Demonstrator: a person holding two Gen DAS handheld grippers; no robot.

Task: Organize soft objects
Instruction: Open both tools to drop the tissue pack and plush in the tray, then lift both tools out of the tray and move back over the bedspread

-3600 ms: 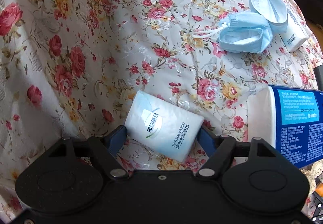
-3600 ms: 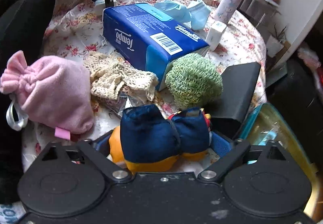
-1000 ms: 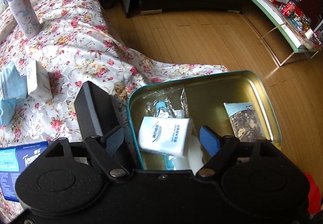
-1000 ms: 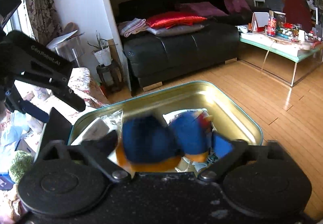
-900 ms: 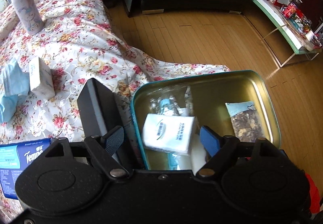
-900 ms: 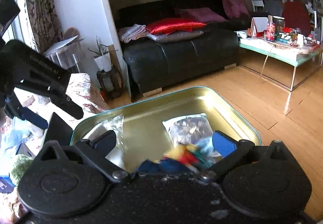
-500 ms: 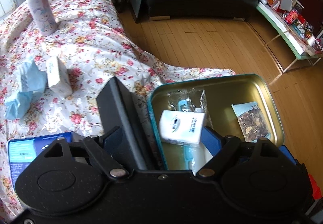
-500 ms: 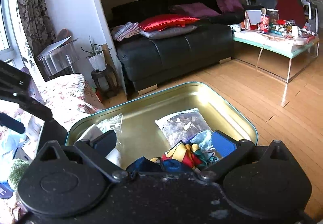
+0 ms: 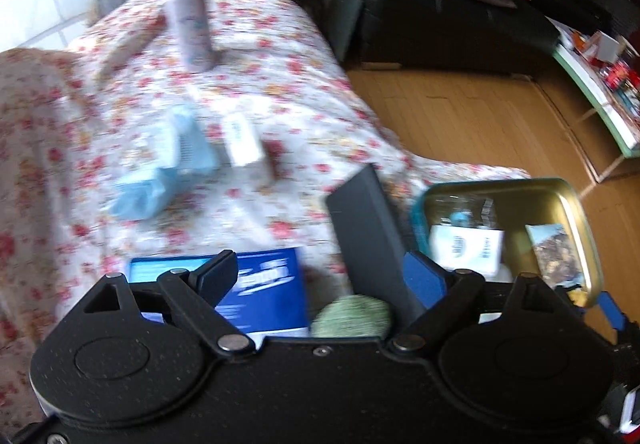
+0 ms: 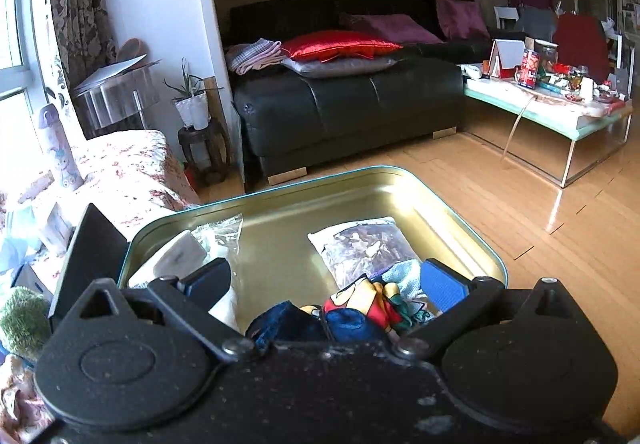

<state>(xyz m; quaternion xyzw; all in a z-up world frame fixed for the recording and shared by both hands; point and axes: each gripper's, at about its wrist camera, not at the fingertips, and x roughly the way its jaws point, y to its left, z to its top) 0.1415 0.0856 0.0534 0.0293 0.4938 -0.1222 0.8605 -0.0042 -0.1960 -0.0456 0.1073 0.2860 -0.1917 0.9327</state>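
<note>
Left gripper [image 9: 324, 276], jaws spread and just widened, empty: the tissue pack [image 9: 466, 249] lies released in the tin [image 9: 576, 200]. Right gripper [image 10: 326, 280], also spread, hangs over the stuffed toy [image 10: 360, 310] at the tin's near edge.

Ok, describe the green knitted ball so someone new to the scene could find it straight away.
Start at the flowered bedspread. At its near edge a blue tissue pack lies beside a dark flat case standing on edge. The green knitted ball sits between them: the only round, fuzzy, pale green thing among boxy neighbours.
</note>
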